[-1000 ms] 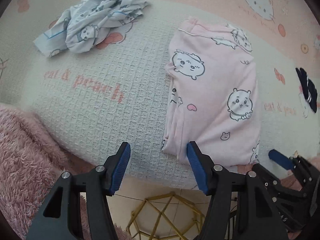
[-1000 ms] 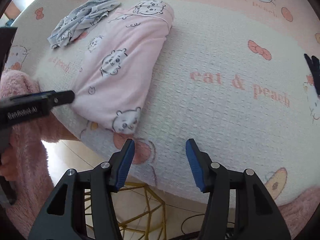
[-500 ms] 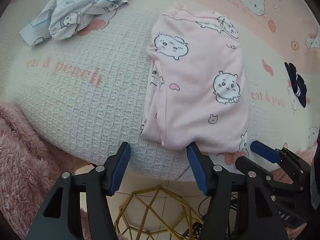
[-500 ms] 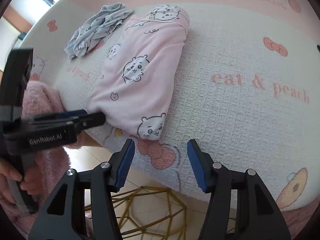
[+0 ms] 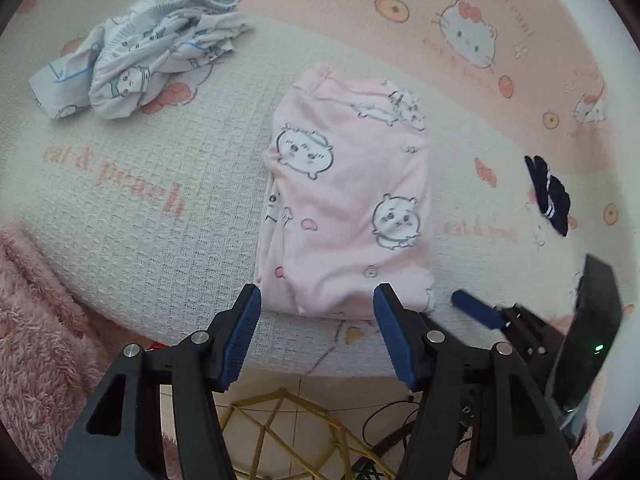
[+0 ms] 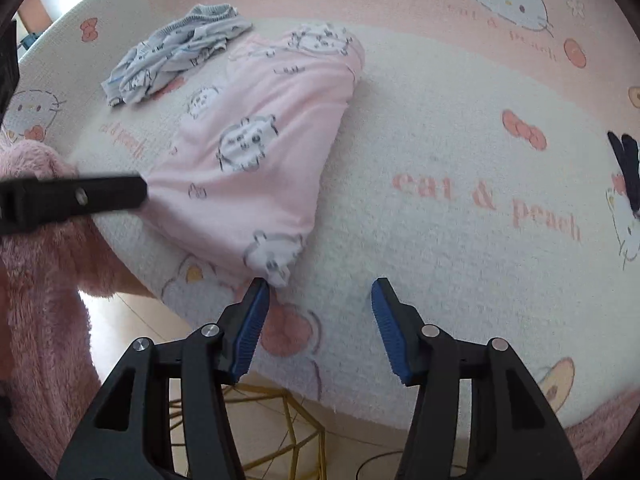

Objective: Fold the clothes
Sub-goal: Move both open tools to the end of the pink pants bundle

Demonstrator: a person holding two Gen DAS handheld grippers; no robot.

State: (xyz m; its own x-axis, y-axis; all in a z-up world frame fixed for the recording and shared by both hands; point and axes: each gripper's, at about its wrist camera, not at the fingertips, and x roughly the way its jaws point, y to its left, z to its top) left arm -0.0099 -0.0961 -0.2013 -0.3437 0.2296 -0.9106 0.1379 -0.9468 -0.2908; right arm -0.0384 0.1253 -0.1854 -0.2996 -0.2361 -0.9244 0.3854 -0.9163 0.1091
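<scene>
Surface, left view: white blanket (image 5: 132, 208) with cat print, floor below its near edge.
Pink garment (image 5: 348, 208): folded into a neat oblong, mid-blanket; looks done.
Blue-white garment (image 5: 136, 76): crumpled heap, far left of the pink garment; not yet folded.
Left gripper (image 5: 316, 312): jaws apart, empty, at the pink garment's near edge.
Right view, right gripper (image 6: 318, 296): jaws apart, empty, just right of the pink garment's near corner.
Dark item (image 6: 628, 164): well right of the pink garment; too small to tell.
Progress: roughly one piece done, heap left.
</scene>
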